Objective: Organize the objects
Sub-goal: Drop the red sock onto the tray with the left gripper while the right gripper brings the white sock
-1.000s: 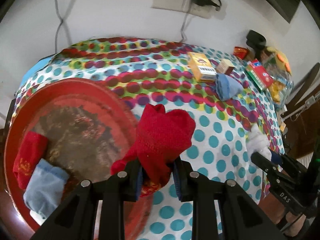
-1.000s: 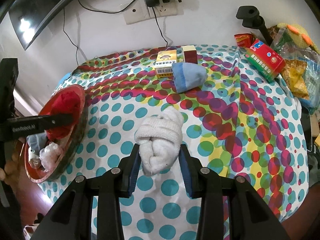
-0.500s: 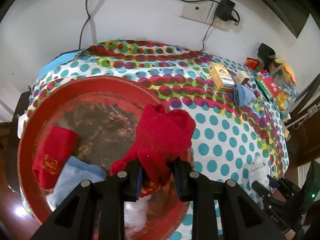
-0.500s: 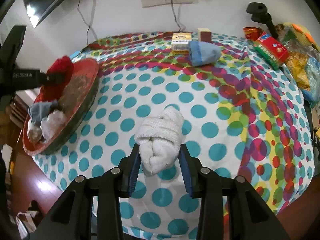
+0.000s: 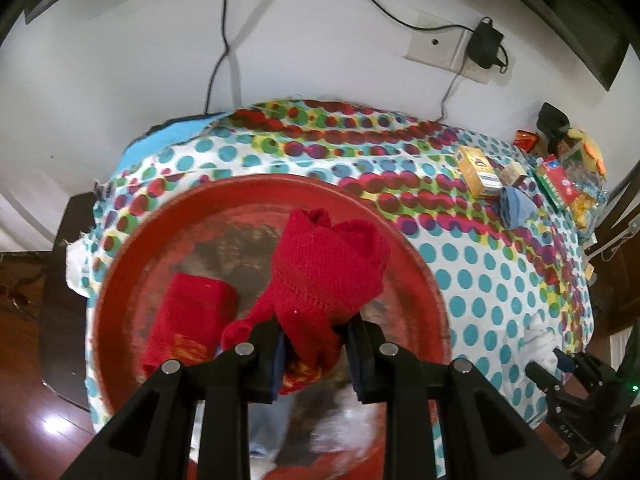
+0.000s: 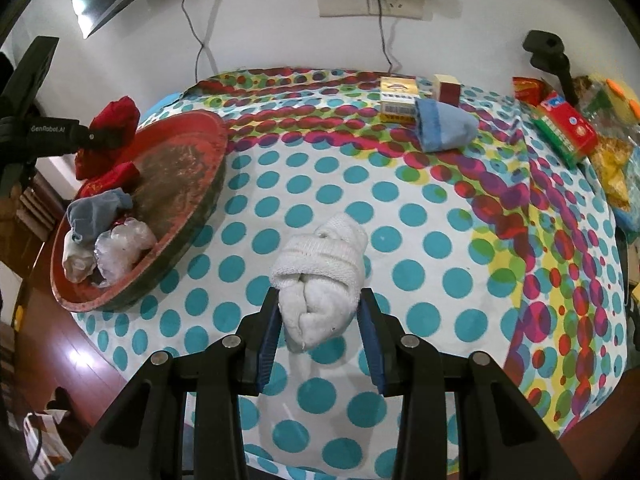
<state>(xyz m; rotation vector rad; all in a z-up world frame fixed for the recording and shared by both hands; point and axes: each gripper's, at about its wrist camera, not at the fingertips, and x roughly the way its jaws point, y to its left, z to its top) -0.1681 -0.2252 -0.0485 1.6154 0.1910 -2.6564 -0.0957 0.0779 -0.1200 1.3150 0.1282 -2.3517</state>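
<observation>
My left gripper (image 5: 316, 354) is shut on a rolled red sock (image 5: 324, 272) and holds it above the round red tray (image 5: 128, 272). From the right wrist view the same red sock (image 6: 114, 126) hangs over the tray (image 6: 192, 216) at the table's left edge. My right gripper (image 6: 318, 344) is shut on a rolled white sock (image 6: 320, 280) above the polka-dot tablecloth (image 6: 440, 240). Inside the tray lie a folded red sock (image 5: 188, 316), a grey-blue sock (image 6: 98, 210) and a clear plastic bundle (image 6: 120, 248).
A blue sock (image 6: 444, 126) lies at the back of the table beside a yellow box (image 6: 396, 100) and a small brown box (image 6: 448, 88). Snack packets (image 6: 568, 132) crowd the right edge. Wall sockets and cables are behind. Dark wooden floor lies below the table's left edge.
My left gripper has carried the red sock leftwards from the cloth to over the tray's middle. My right gripper has drifted with the white sock; the tray looks nearer.
</observation>
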